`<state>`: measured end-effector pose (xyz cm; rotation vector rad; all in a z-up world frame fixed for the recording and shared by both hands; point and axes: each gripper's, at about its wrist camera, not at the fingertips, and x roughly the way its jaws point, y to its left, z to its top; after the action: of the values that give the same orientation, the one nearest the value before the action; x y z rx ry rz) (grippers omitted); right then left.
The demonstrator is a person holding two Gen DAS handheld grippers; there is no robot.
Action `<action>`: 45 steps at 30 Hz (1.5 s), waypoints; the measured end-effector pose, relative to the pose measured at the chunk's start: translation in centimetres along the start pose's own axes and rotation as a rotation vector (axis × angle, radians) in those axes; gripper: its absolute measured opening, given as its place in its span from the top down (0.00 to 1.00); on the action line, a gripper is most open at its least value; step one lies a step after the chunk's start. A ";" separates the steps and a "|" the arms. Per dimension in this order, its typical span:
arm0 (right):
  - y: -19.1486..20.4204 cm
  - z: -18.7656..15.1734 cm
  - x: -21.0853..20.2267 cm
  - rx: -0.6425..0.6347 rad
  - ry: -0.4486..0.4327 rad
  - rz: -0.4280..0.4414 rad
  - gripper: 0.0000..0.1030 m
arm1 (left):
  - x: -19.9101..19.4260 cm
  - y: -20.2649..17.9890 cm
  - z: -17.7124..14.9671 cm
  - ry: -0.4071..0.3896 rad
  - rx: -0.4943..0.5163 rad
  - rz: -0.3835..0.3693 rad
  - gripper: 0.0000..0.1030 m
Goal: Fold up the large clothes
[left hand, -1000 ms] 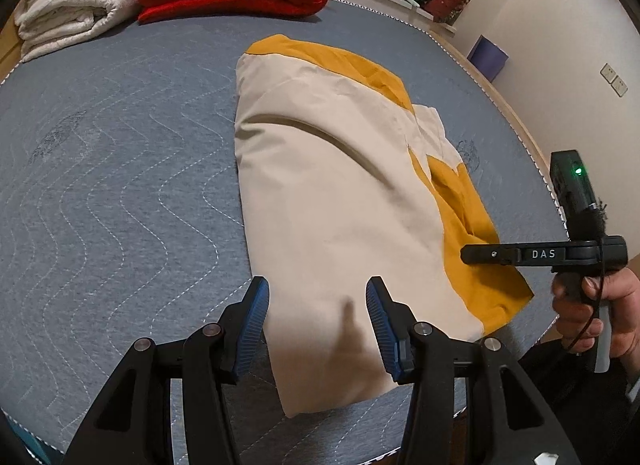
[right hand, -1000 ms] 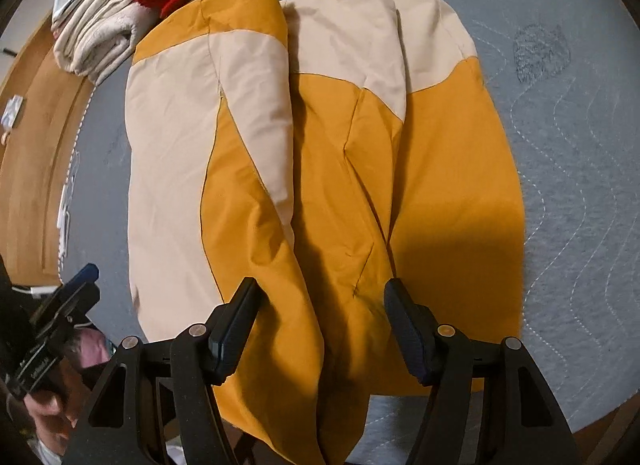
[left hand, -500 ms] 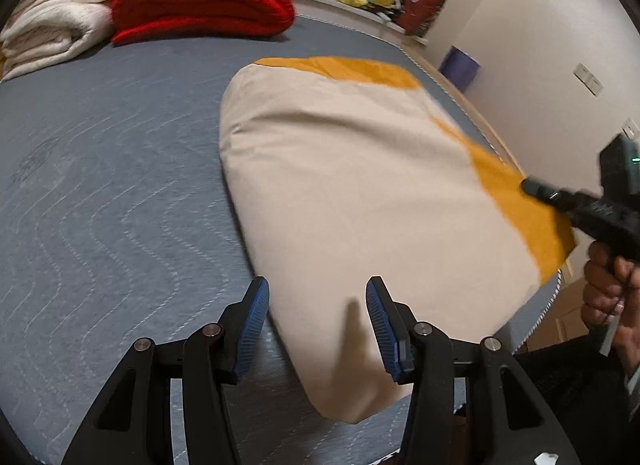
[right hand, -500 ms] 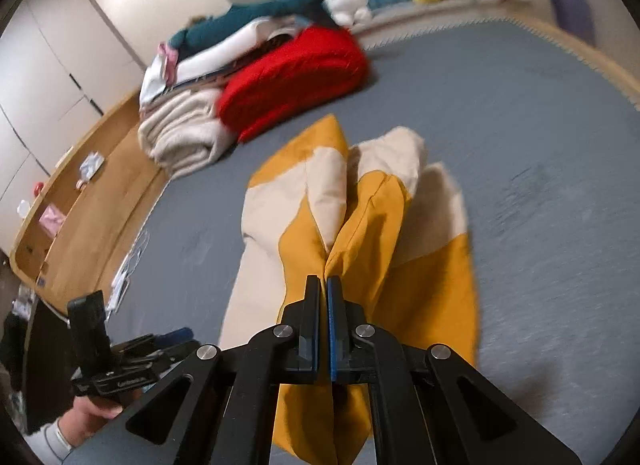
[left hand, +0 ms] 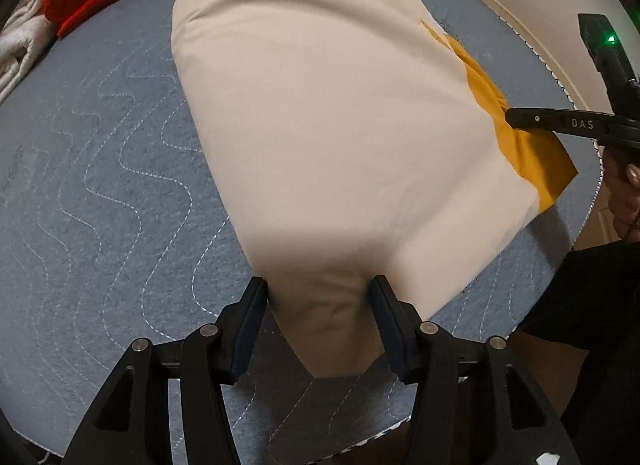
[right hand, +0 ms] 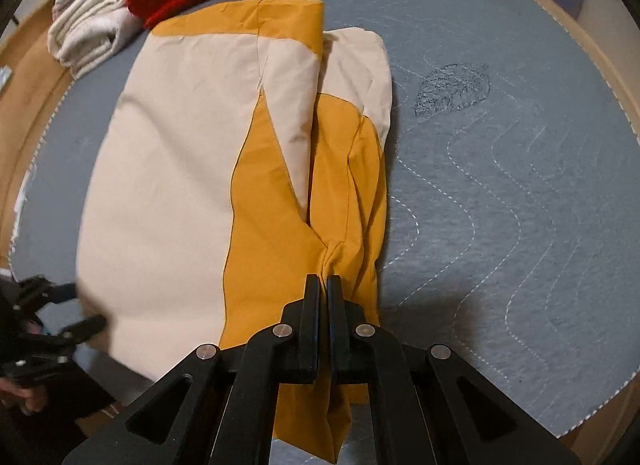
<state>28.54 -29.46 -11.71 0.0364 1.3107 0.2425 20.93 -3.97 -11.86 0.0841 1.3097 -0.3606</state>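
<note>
The cream-and-mustard garment [right hand: 208,169] lies lengthwise on the grey quilted mattress [right hand: 520,185], already folded into a long panel, so you're partway through. Your right gripper [right hand: 324,285] pinches a bunched mustard edge, fingers pressed together on it. Your left gripper [left hand: 318,293] straddles the cream corner; its jaws have just been opening slightly, and the pads seem only to brush the cloth. The cross fold remains, likely. Folded blankets [right hand: 92,33] sit beyond.
</note>
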 end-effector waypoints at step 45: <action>-3.4 1.2 -0.2 0.084 -0.069 0.065 0.36 | -1.6 10.5 1.9 -0.073 -0.422 -0.208 0.35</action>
<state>30.17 -32.71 -11.72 0.1574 1.2513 0.2393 25.60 5.77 -11.30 -0.4187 1.3006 -0.2534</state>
